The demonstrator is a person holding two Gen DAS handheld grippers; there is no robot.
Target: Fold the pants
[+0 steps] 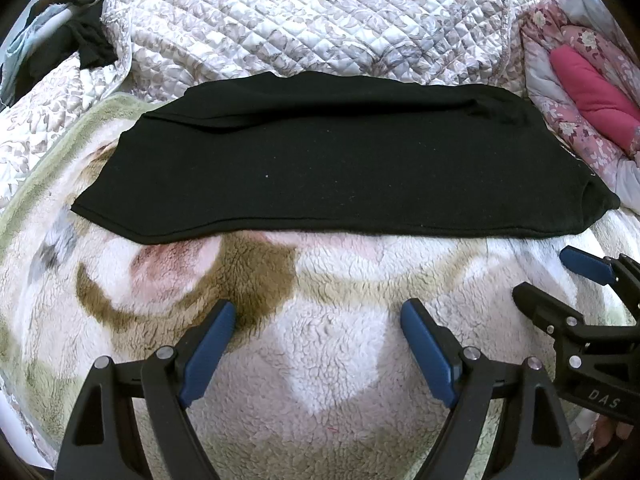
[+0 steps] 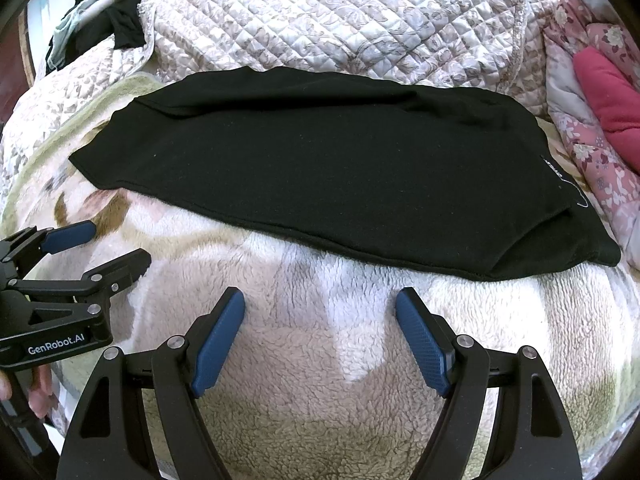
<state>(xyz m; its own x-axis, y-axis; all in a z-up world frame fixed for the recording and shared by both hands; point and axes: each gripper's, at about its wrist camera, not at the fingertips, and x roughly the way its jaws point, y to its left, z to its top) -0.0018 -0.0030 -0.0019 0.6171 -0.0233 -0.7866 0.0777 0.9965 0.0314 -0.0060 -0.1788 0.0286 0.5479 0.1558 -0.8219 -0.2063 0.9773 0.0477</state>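
Pants: black knit pants (image 1: 332,164), folded into a flat, wide band, lie straight ahead of both tools on the bed, their near edge just beyond the fingertips and touching neither tool.
Pants, right end: a small white printed mark (image 2: 560,178) shows on the end ahead and to the right of the right tool; the lettering is too small to read.
Left tool: the left tool (image 1: 318,312) hangs over the blanket short of the pants, its 2 blue-padded fingers (image 1: 212,344) spread wide apart with nothing between them.
Right tool: the right tool (image 2: 320,300) sits just beside the left one, its 2 blue textured pads (image 2: 424,344) likewise held wide apart and empty.
Cross view: each tool appears at the edge of the other's camera, the left tool (image 2: 116,248) marked "GenRobot.AI" and the right tool (image 1: 548,276) with its fingers parted.
Hand: fingers of a person's hand (image 2: 38,390) grip the handle of the left tool.
Surface: a cream, brown and pink fleece blanket (image 1: 328,364) lies under the pants and both tools.
Beyond the pants: a white and grey quilted floral bedspread (image 1: 320,20).
Ahead right: pink floral bedding (image 1: 576,120) with a magenta fabric piece (image 1: 592,92) lying on it.
Ahead left: a heap of dark clothing (image 1: 84,44).
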